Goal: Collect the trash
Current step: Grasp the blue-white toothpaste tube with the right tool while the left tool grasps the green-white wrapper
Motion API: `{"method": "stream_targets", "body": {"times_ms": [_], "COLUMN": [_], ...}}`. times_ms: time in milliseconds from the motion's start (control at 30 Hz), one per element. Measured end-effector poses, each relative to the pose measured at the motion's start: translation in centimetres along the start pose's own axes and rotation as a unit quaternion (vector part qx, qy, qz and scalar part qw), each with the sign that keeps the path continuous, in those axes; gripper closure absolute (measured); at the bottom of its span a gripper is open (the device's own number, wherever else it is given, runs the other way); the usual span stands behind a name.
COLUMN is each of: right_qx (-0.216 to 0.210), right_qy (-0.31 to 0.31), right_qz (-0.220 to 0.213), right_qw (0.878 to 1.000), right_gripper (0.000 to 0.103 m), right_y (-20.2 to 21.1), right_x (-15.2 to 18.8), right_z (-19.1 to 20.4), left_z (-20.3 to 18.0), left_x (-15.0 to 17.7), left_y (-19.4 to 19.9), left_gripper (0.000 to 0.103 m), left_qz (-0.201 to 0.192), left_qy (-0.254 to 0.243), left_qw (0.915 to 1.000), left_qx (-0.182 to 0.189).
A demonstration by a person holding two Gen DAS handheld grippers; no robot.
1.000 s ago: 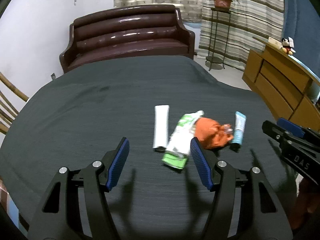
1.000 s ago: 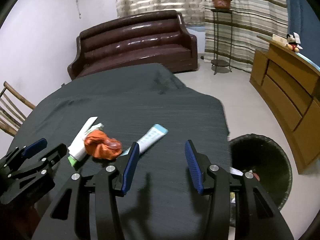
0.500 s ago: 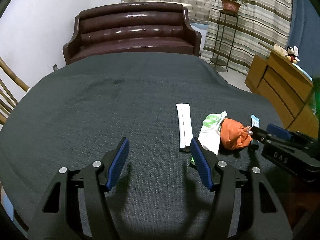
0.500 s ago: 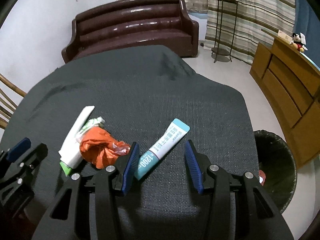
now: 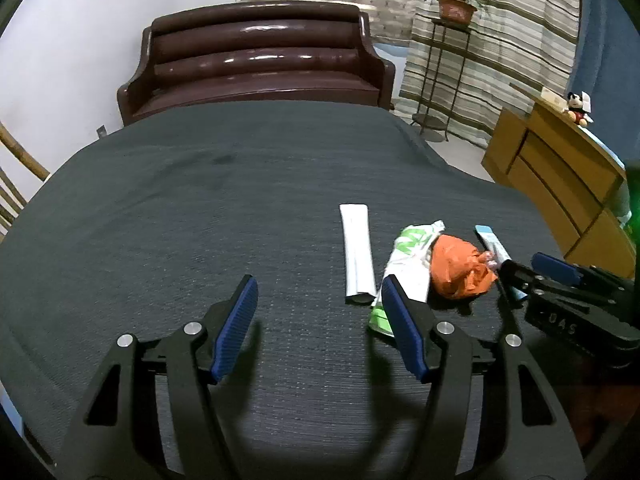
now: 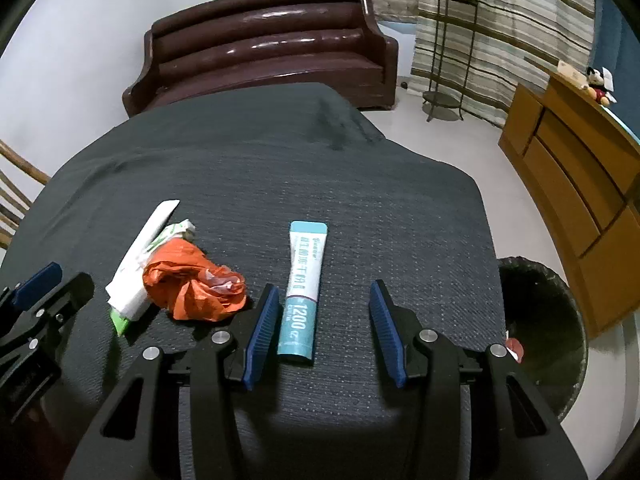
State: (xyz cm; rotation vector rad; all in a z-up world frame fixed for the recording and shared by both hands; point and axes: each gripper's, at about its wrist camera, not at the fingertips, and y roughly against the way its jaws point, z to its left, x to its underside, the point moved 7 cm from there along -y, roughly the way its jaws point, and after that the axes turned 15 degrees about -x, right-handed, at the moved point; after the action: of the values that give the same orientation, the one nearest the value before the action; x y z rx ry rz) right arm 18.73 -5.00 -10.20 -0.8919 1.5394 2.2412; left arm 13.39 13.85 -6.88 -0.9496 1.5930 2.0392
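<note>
1. Blue tube (image 6: 304, 288) lying on the dark bench (image 6: 360, 184), between the wide-apart fingers of the right gripper (image 6: 322, 332).
2. Orange bag (image 6: 192, 284) just beside.
3. Left gripper (image 5: 320, 326) wide apart, holding nothing.

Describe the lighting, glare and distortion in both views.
Left wrist view: fisheye bends the sofa, glare streaks its leather, and the left gripper casts soft shadows on the cloth. Right wrist view: the same bending, sharp print on the tube, dark corners.
</note>
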Motion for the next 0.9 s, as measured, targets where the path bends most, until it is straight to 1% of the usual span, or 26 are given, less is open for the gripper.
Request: {"method": "stream_targets", "body": {"times_ms": [33,100,133,200,233,600,900], "right_qx": [-0.001,-0.004,-0.006,-0.01,-0.012,-0.023,-0.036], "right_qy": [0.003,0.009,0.012,0.013,0.012,-0.005,-0.02], "right_qz": [0.0,0.002,0.005,0.007,0.006,-0.005,-0.008], "right_qw": [1.0,1.0,1.0,1.0,1.0,1.0,0.999], "right_gripper": [0.059,0.069,0.072,0.084,0.085,0.086,0.086], "right_y": [0.0,-0.2,-0.3,-0.3,-0.3,0.6,0.7], "right_x": [0.0,0.0,0.1,0.1,0.1,0.4,0.9], "right_z": [0.2,0.3,0.4,0.5,0.5,-0.6,-1.4], "left_z": [-0.3,-0.6,-0.8,-1.1,-1.3,-4.3,-6.0], "left_x": [0.0,-0.1,0.0,-0.1,-0.1,0.1,0.1], "left_y": [0.1,0.2,0.3,0.4,0.3,-0.1,-0.7], "left_gripper": [0.04,0.04,0.04,0.04,0.04,0.041,0.06], "left_qz": [-0.001,-0.002,-0.003,-0.002,-0.002,0.0,0.01], "left_qy": [-0.002,-0.005,-0.006,-0.009,-0.01,-0.044,-0.076], "left_qw": [1.0,1.0,1.0,0.9999,0.9999,0.9988,0.9968], "left_qx": [0.002,0.005,0.007,0.01,0.011,0.023,0.021]}}
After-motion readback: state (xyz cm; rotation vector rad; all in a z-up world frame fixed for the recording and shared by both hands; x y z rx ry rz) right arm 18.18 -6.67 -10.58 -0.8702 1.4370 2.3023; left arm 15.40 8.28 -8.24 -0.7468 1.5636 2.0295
